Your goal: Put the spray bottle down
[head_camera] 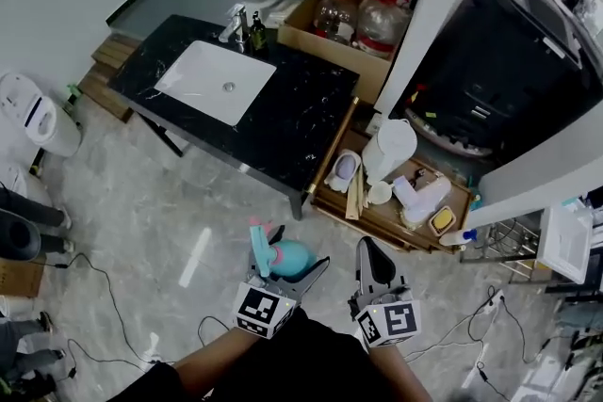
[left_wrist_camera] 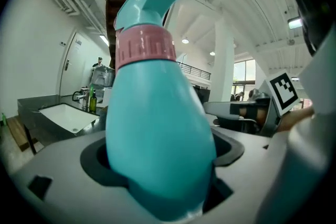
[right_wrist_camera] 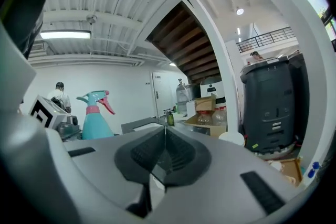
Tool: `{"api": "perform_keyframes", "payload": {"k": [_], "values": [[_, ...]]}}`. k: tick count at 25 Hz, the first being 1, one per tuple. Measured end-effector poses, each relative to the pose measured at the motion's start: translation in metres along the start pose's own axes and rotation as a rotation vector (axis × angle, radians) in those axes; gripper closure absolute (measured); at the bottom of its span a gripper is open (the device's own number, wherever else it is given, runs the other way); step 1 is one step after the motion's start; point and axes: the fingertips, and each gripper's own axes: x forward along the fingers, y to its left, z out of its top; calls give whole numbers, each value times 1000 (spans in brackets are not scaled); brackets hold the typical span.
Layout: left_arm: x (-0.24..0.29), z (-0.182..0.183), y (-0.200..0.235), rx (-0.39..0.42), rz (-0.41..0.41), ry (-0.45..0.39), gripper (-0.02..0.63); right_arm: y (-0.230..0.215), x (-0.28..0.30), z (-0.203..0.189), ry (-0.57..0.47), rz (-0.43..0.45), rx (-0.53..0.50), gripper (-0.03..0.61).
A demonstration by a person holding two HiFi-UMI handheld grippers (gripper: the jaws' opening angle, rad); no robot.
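Observation:
A teal spray bottle (head_camera: 287, 257) with a pink collar and trigger is held above the floor, near the bottom of the head view. My left gripper (head_camera: 285, 272) is shut on its round body. In the left gripper view the bottle (left_wrist_camera: 157, 128) fills the middle, upright between the grey jaws of the left gripper (left_wrist_camera: 163, 170), nozzle at the top. My right gripper (head_camera: 370, 261) hangs just to the right of it, shut and holding nothing. In the right gripper view, the right gripper (right_wrist_camera: 165, 136) has its pads pressed together, and the bottle (right_wrist_camera: 96, 115) shows at the left.
A black marble counter (head_camera: 283, 122) with a white sink (head_camera: 215, 80), a tap and a green bottle (head_camera: 256, 31) stands ahead. To its right are a low wooden tray (head_camera: 377, 219) with a white jug (head_camera: 388, 151), a cardboard box (head_camera: 339, 14) and a large black bin (head_camera: 499, 61). Cables (head_camera: 104, 282) lie on the floor.

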Motion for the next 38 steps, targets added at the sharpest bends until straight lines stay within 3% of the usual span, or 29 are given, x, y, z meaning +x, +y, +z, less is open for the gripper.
{"api": "perform_keyframes", "payload": {"k": [4,10,17,26,38], "values": [[23,20,43,56,-36,-2,172,-2,65,16,-8,-28,-28,563],[42,37,109,52,-4,-11,172,1,129,26,21,-20,-56,563],[55,49,153,71,16,-11,172,0,181,33,15,-11,-58,563],[72,58,175,71,49,7,172,-4,207,27,25,17,-40,563],[123,78,191,88,103,18,172,-43,248,38,-24,58,-8,563]]}}
